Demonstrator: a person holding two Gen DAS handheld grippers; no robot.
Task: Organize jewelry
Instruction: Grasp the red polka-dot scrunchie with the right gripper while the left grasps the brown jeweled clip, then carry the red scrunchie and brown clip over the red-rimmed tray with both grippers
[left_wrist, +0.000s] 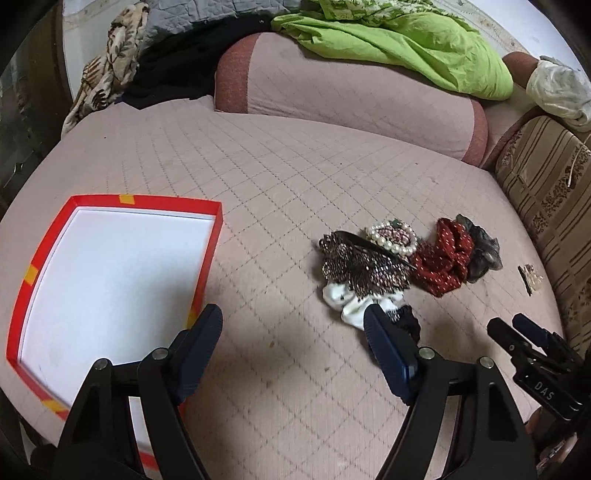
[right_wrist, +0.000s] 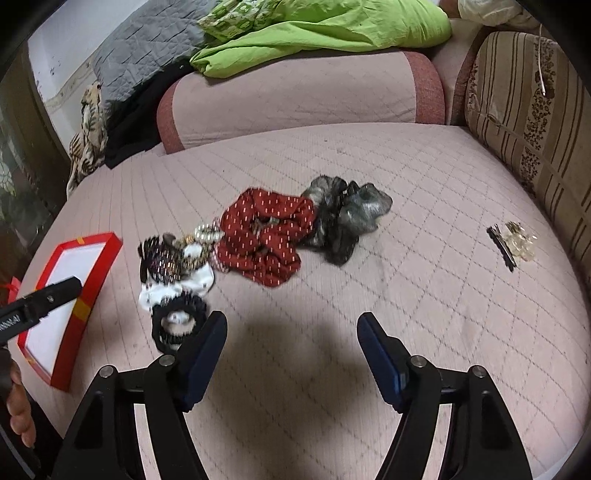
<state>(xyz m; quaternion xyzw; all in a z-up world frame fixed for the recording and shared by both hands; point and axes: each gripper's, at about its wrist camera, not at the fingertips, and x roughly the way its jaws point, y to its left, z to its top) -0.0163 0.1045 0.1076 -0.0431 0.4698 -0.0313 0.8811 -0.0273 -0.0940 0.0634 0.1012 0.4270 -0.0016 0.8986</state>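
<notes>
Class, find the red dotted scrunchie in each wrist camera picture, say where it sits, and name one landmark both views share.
Left wrist view: the red dotted scrunchie lies right of centre, at the right end of the pile.
Right wrist view: the red dotted scrunchie lies near the centre, left of the grey scrunchie.
Shared landmark: the red-rimmed box, left in both.

The only lettering I can read is "DAS", in pale capitals on the black body of my right gripper, where it pokes in at the lower right of the left wrist view. In the right wrist view my left gripper carries a similar pale mark at the far left, but it is cut off and too blurred to read.
</notes>
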